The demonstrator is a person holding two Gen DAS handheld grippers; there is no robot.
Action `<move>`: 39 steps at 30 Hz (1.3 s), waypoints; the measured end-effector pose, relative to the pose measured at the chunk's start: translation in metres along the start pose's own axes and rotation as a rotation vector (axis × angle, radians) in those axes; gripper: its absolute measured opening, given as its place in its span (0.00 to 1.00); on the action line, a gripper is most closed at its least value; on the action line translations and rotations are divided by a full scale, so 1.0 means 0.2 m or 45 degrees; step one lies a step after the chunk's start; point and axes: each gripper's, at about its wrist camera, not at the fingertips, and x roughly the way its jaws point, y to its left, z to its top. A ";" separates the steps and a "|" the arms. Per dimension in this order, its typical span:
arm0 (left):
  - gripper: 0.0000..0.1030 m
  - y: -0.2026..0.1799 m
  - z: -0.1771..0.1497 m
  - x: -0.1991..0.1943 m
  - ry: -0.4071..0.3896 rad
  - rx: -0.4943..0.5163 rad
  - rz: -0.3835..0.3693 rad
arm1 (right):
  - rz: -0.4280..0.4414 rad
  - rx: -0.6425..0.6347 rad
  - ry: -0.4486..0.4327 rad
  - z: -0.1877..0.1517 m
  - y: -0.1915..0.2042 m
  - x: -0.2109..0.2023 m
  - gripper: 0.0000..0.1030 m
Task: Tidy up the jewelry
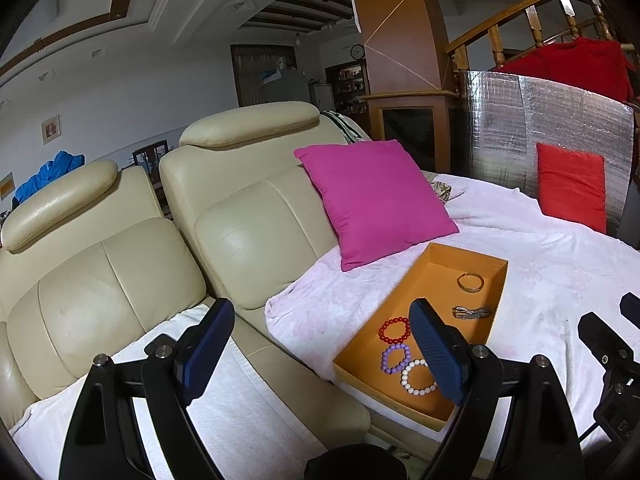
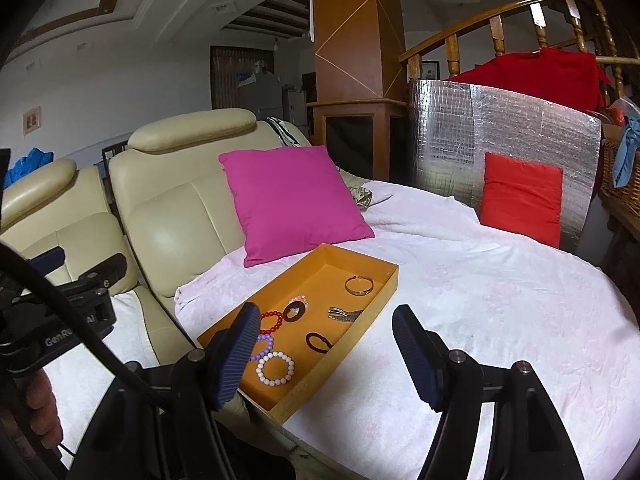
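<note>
- A pale pink blanket [image 2: 480, 300] is covering the sofa seat.
- An orange tray [image 2: 362, 326] is lying on it.
- A magenta cushion [image 2: 296, 200] is leaning just behind the tray.
- A red cushion [image 2: 520, 196] is sitting farther right.

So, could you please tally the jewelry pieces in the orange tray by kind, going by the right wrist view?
Inside the orange tray:
Beaded bracelets: 4 (red, purple, white, pale pink, partly hidden)
Metal bangles: 2 (gold cuff, silver twisted piece)
Dark rings or bangles: 2 ()
Total: 8
</note>
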 end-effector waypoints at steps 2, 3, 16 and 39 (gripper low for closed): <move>0.87 0.01 0.00 0.01 0.006 -0.003 0.001 | 0.003 -0.002 0.015 0.00 0.01 0.02 0.70; 0.87 0.01 -0.01 0.02 0.009 -0.001 0.003 | 0.005 -0.002 0.019 0.00 0.01 0.03 0.70; 0.87 0.05 -0.02 0.08 0.038 -0.020 0.039 | 0.017 -0.054 0.056 0.02 0.09 0.16 0.70; 0.87 0.01 -0.02 0.26 0.116 0.006 0.088 | 0.056 -0.005 0.136 0.03 0.03 0.43 0.70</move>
